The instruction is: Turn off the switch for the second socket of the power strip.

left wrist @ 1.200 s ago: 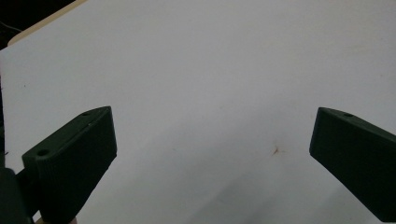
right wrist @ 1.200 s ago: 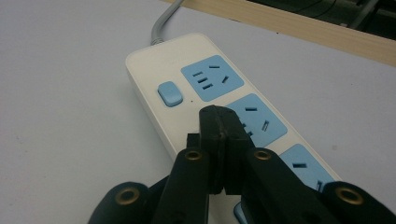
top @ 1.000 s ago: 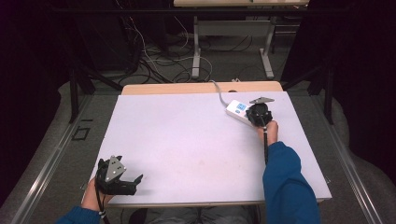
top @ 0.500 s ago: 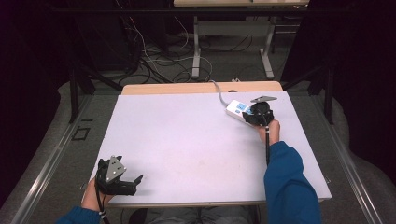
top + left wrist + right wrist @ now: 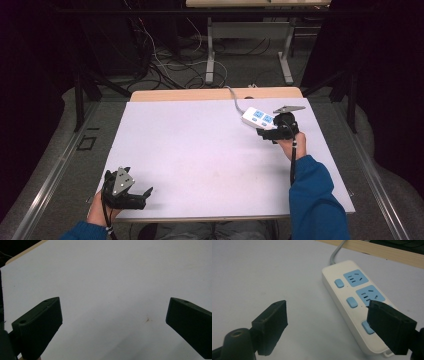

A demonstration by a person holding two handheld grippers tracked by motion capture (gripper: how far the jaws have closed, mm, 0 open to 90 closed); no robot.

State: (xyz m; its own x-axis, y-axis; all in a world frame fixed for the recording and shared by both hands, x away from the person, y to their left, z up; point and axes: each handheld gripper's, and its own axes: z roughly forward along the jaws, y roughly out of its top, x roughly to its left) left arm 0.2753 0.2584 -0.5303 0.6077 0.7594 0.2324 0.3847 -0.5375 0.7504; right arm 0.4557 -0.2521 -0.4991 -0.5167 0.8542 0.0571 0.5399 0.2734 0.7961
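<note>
1. So, nearest: left gripper (image 5: pixel 142 192) parked at the front edge of the surface (image 5: pixel 200 155), jaws apart, nothing between.
2. Farther back: right gripper (image 5: pixel 325 326) jaws just been opening, empty, lifted off the power strip (image 5: pixel 358 302).
3. Strip flat near the far right edge, likely button press done.

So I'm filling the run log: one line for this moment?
right gripper: just opened, nothing held, beside power strip | left gripper: open over table
</note>
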